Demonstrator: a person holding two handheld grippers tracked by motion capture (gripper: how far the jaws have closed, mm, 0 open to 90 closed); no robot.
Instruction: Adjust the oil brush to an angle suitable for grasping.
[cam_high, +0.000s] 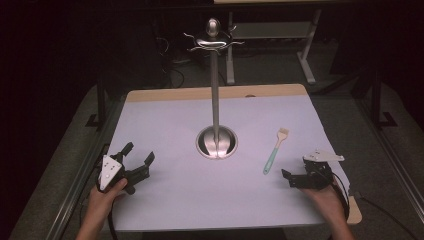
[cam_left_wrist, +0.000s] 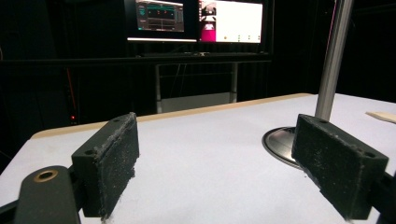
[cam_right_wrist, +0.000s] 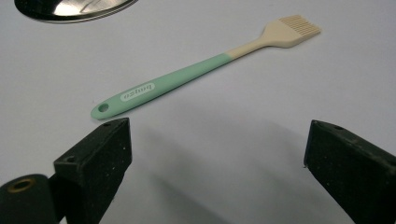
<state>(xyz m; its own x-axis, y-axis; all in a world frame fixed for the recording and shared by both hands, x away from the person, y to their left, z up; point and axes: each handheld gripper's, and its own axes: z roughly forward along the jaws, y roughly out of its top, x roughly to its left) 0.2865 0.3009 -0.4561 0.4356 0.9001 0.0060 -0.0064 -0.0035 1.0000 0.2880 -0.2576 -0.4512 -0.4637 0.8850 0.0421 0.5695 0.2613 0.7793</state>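
While both hands sat low on the table:
Brush (cam_right_wrist: 196, 77): flat on the white cover, w/ smooth mint handle, hole at the end, cream bristles; just past the R jaws, not touching.
R gripper (cam_right_wrist: 219, 172): jaws wide apart, holding nothing; black, blocky, rough pads.
L gripper (cam_left_wrist: 224, 172): jaws apart too, empty.
Stand (cam_high: 216, 90): shiny metal pole on round base, mid table.

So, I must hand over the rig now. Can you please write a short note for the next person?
Left gripper: open, holds nothing, low over the table's left side.
Right gripper: open, holds nothing, aimed at the pastry brush.
Brush: lies flat on the white table cover, right of the steel utensil stand, mint handle end toward the right gripper.
Done: nothing grasped yet.
Left: probably pick up the brush; maybe hang it on the stand.
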